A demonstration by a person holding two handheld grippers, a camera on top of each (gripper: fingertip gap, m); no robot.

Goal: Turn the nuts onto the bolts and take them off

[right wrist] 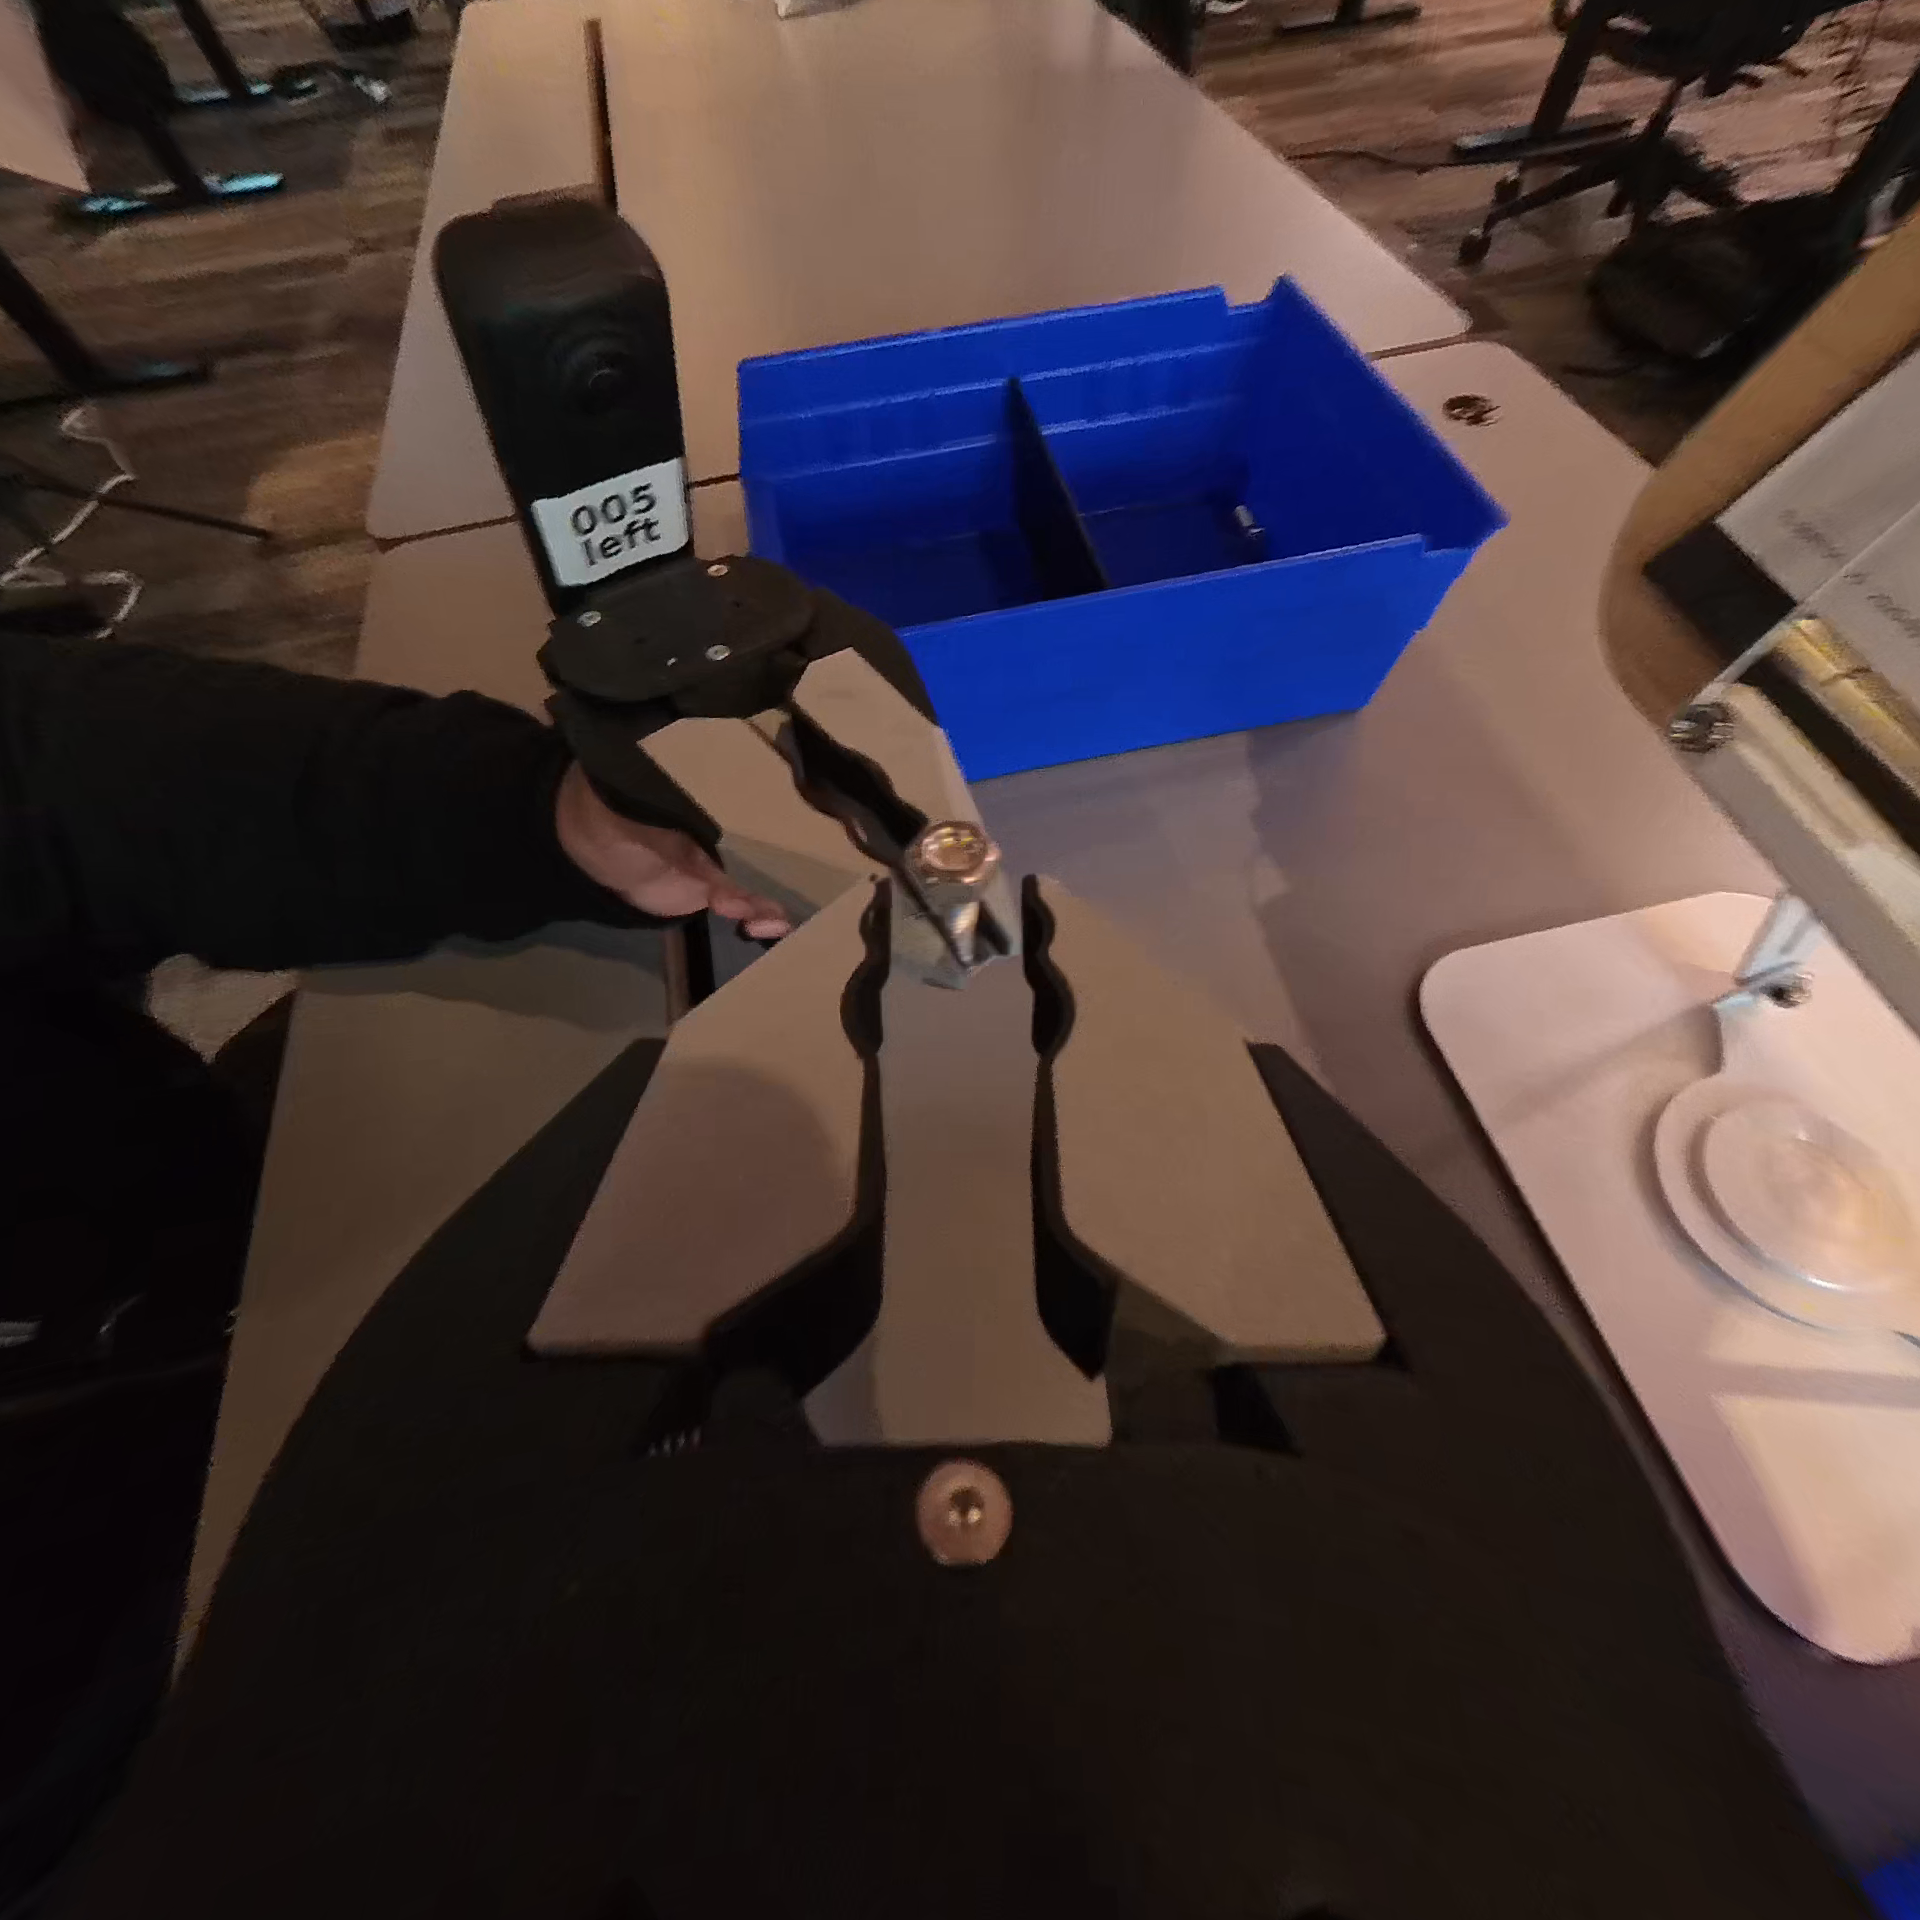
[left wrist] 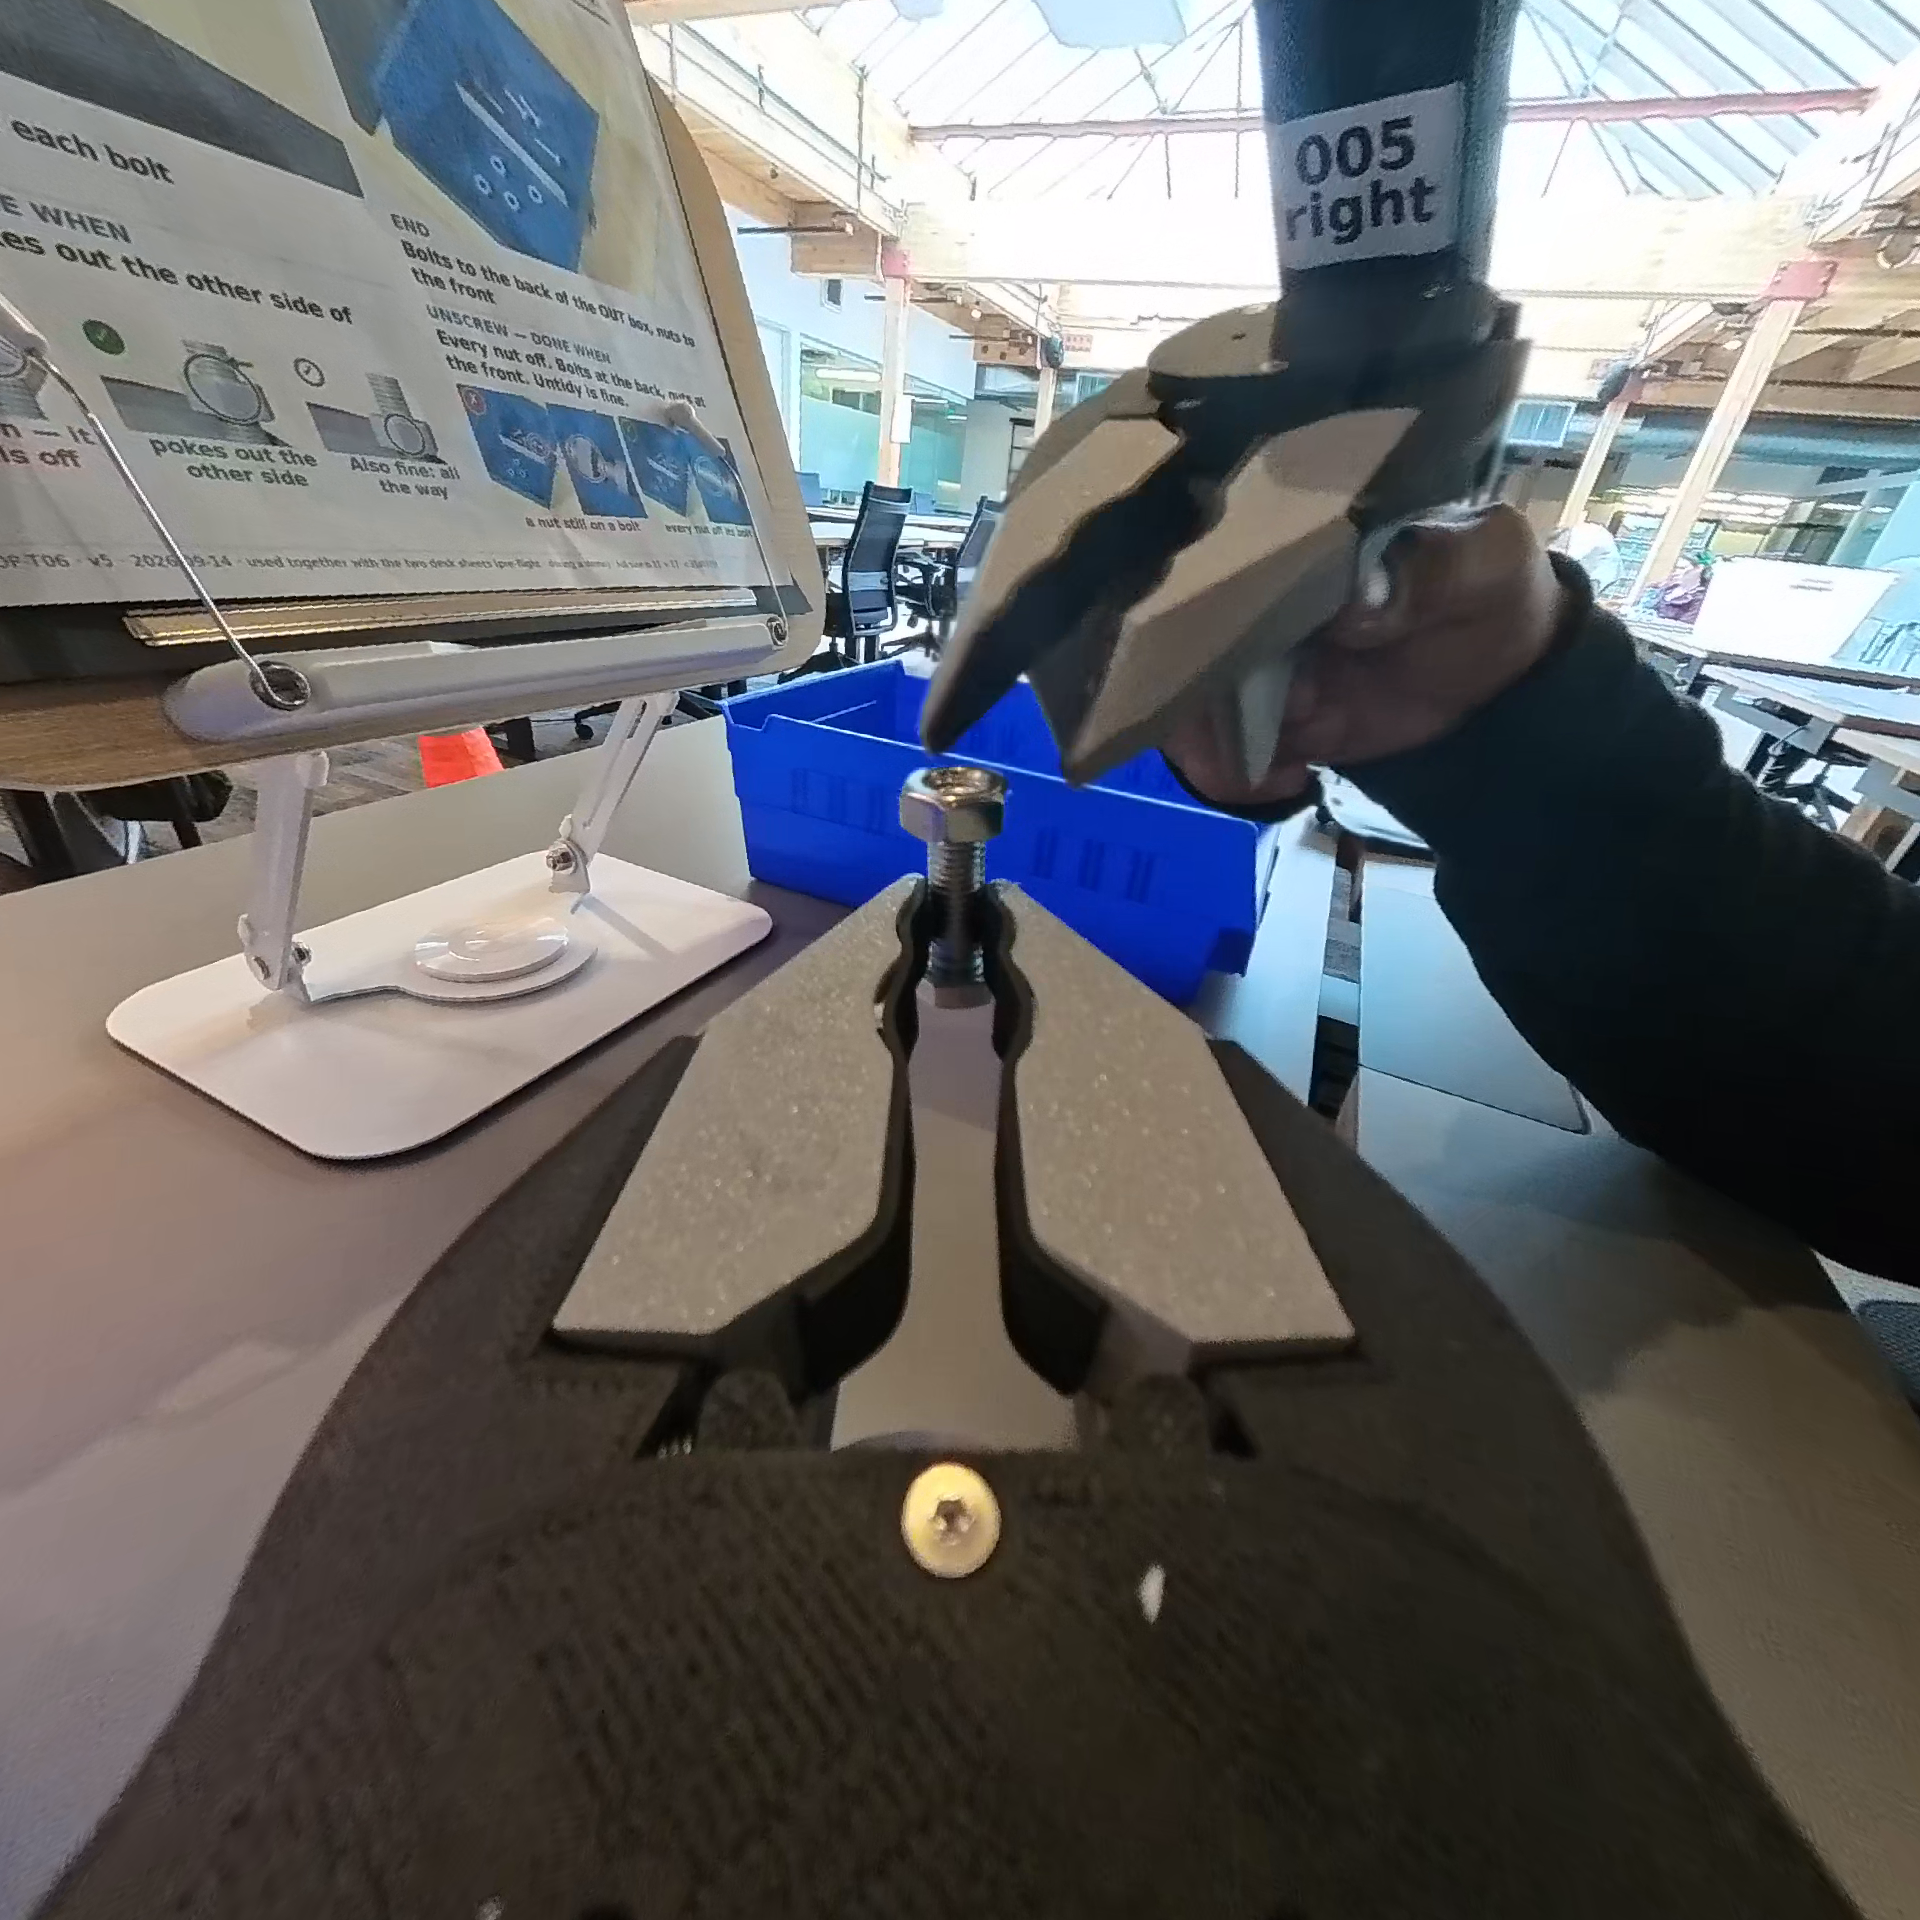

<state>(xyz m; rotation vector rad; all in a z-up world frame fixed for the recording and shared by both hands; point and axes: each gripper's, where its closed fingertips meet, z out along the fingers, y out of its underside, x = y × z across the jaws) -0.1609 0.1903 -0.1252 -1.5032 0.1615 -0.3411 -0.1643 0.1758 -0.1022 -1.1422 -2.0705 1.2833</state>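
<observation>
A steel bolt stands upright, gripped on its threaded shank by my left gripper, which is shut on it. A hex nut sits at the bolt's top end. My right gripper hangs open and empty just above the nut, pointing down, apart from it. In the right wrist view the nut lies between my right gripper's spread fingertips. The left gripper reaches in from the left, and the bolt shows below the nut.
A blue bin with a middle divider stands behind the bolt; a small bolt lies in its right compartment. The bin also shows in the left wrist view. A document stand on a white base is left of it. Left and right tips are no more than a few centimetres apart.
</observation>
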